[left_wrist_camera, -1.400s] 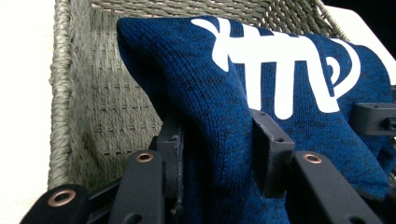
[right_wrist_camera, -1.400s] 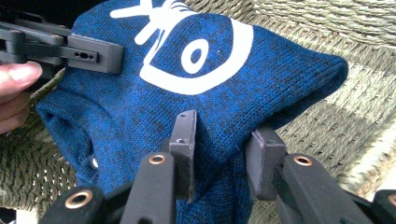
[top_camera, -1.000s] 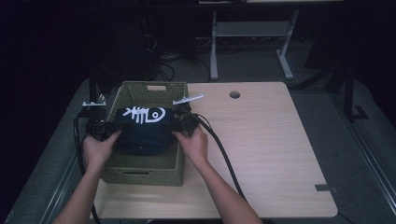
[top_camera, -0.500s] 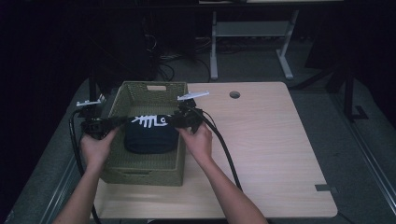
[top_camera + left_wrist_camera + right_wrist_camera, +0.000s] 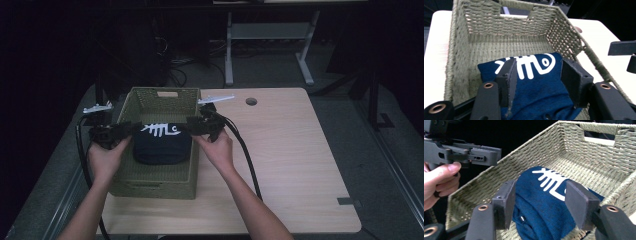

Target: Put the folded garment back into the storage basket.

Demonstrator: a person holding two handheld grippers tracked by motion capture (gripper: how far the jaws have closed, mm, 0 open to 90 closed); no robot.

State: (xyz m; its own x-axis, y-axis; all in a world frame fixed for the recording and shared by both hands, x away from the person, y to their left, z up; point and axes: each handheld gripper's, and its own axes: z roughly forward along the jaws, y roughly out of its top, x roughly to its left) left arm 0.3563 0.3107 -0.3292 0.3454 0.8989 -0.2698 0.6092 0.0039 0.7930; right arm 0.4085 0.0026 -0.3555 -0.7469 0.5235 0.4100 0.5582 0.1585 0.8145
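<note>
Left gripper [image 5: 536,82] over the basket's left rim, jaws apart and just been opening, pads flanking the near end of the shirt [image 5: 536,87] without pressing on it. Right gripper [image 5: 541,202] over the right rim, jaws likewise apart and just been opening, cloth seen between the pads but not pinched. From above: left gripper [image 5: 131,129] and right gripper [image 5: 191,125] facing each other across the basket, each gripped from below by a hand [image 5: 105,157], the other hand [image 5: 217,150] at the right wall.

Shirt [image 5: 161,142]: folded, dark blue, white fishbone print on top, lying inside the basket [image 5: 155,182] near its middle, resting on the woven floor. Print toward the far end, by the wall with the handle slot.

Basket: green-grey, woven, rectangular, standing on the left part of the table [image 5: 295,165]. Light wood top, round cable hole [image 5: 251,101] near the far edge. Black cable [image 5: 247,160] trailing from the right gripper across the tabletop toward the near edge.
</note>
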